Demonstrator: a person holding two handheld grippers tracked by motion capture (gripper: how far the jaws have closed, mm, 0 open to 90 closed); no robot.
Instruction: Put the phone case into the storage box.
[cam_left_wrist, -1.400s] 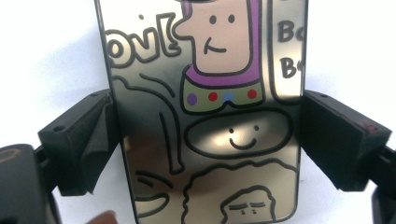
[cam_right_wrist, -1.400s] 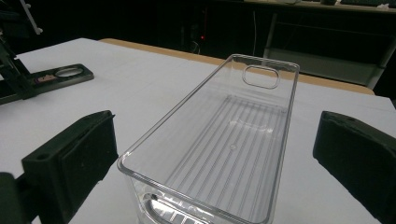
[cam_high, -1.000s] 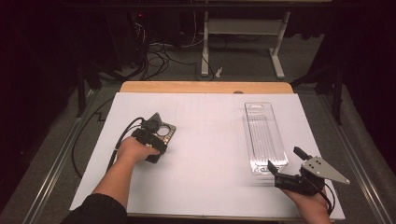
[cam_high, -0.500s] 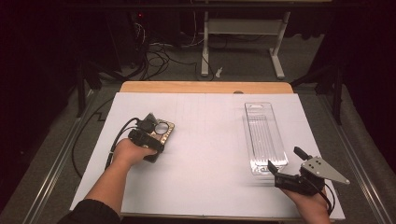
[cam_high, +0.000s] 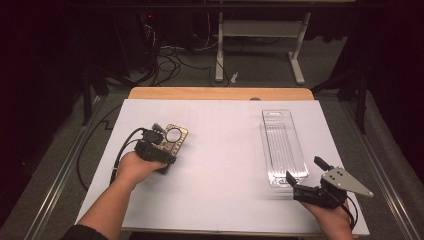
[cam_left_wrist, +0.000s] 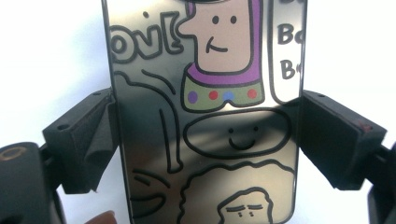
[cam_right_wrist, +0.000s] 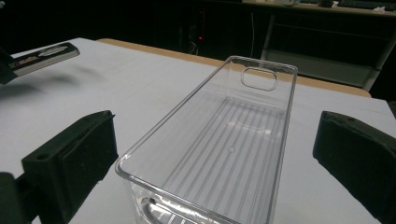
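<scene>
Jaws of the left gripper (cam_left_wrist: 205, 140) press against both long edges of a phone case (cam_left_wrist: 205, 116), clamping it across its width; gripping it by the edges probably keeps the flat printed face clear and lets the thin thing be lifted without sliding. In the high view the case (cam_high: 172, 137) sits at the left of the white surface (cam_high: 220, 150), under the left gripper (cam_high: 155, 145), and whether it rests on the surface or is raised a little I cannot tell. Its glossy dark face carries cartoon drawings: a figure with a purple collar and coloured dots, a smiling oval, a curly-haired head. Partial letters read roughly "ov!" at the left and "B", "Bo", "B" in a white bubble at the right; no brand is legible. Jaws of the right gripper (cam_right_wrist: 215, 158) stand wide apart on either side of the near end of an empty clear plastic bin (cam_right_wrist: 219, 140), holding nothing, seemingly ready to steady it. That bin (cam_high: 282, 145) lies lengthwise at the right, well apart from the case.
</scene>
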